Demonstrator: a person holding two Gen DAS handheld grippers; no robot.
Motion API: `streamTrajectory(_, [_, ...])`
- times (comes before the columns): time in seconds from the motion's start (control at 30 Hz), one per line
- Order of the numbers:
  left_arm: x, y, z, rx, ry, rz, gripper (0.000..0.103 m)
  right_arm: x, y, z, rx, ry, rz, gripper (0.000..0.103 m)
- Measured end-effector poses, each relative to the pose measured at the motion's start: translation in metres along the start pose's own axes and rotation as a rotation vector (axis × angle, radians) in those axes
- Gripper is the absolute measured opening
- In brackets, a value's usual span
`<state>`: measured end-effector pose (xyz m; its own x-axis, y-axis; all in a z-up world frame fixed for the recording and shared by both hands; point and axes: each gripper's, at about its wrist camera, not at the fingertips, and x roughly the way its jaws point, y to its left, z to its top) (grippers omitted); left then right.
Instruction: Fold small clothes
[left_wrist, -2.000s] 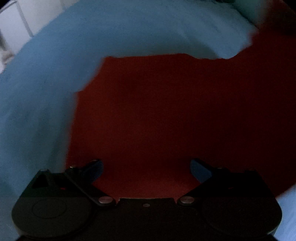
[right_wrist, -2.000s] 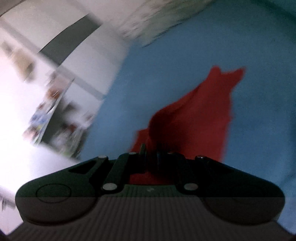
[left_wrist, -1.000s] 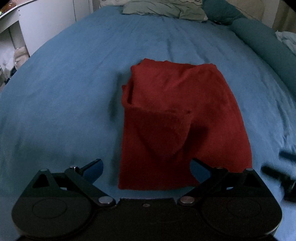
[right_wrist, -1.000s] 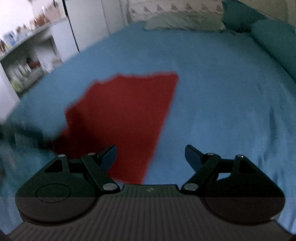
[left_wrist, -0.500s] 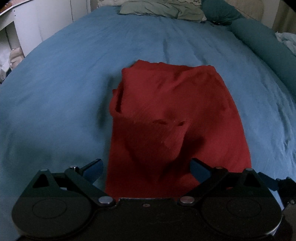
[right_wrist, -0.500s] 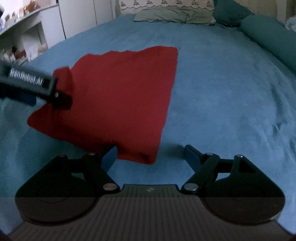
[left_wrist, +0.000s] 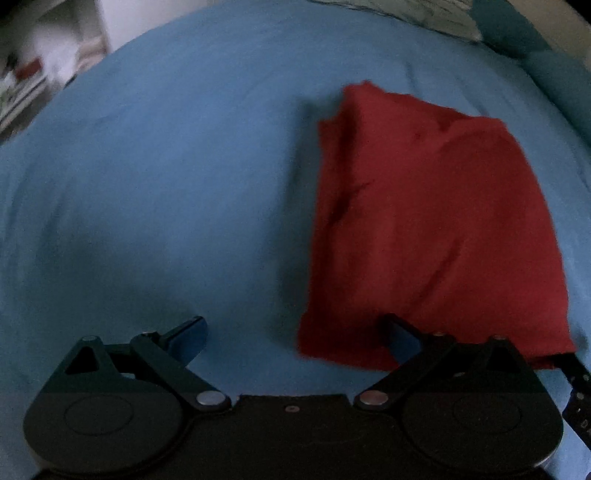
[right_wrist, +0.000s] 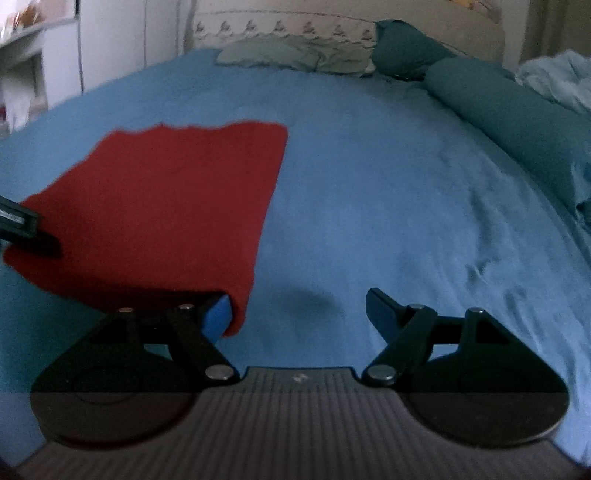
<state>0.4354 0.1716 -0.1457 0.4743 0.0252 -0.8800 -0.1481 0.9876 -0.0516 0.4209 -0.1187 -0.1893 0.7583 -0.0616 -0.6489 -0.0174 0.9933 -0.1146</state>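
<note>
A red garment lies folded into a rough rectangle on the blue bed cover. My left gripper is open, its right finger at the garment's near left corner. In the right wrist view the garment lies at left. My right gripper is open, its left finger at the garment's near right corner. Neither gripper holds cloth. The left gripper's finger shows at the left edge of the right view.
Pillows and a teal bolster lie at the head and right side of the bed. A light blue crumpled cloth sits at far right. White shelving stands left of the bed.
Both grippers let go of the garment after the fold. The left gripper has shifted left, so the garment now lies at its right. The right gripper has moved down to the garment's near right corner.
</note>
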Motion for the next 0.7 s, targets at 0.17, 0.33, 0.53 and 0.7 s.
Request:
streamTrajectory(0.17, [-0.005, 0.013, -0.009, -0.025, -0.006, 0.024, 0.103, 0.002, -0.008, -0.010, 0.002, 0.018, 0.029, 0.095])
streamTrajectory(0.33, [-0.032, 0.009, -0.004, 0.012, -0.044, 0.036, 0.097, -0.001, -0.024, 0.002, -0.012, 0.078, 0.106, 0.095])
streamTrajectory(0.53, [-0.087, -0.002, 0.039, 0.136, -0.223, -0.056, 0.101, -0.040, -0.061, 0.052, 0.050, 0.058, 0.186, 0.097])
streamTrajectory(0.7, [-0.070, 0.002, 0.084, 0.110, -0.150, -0.227, 0.103, -0.034, -0.078, 0.110, 0.157, 0.073, 0.338, 0.103])
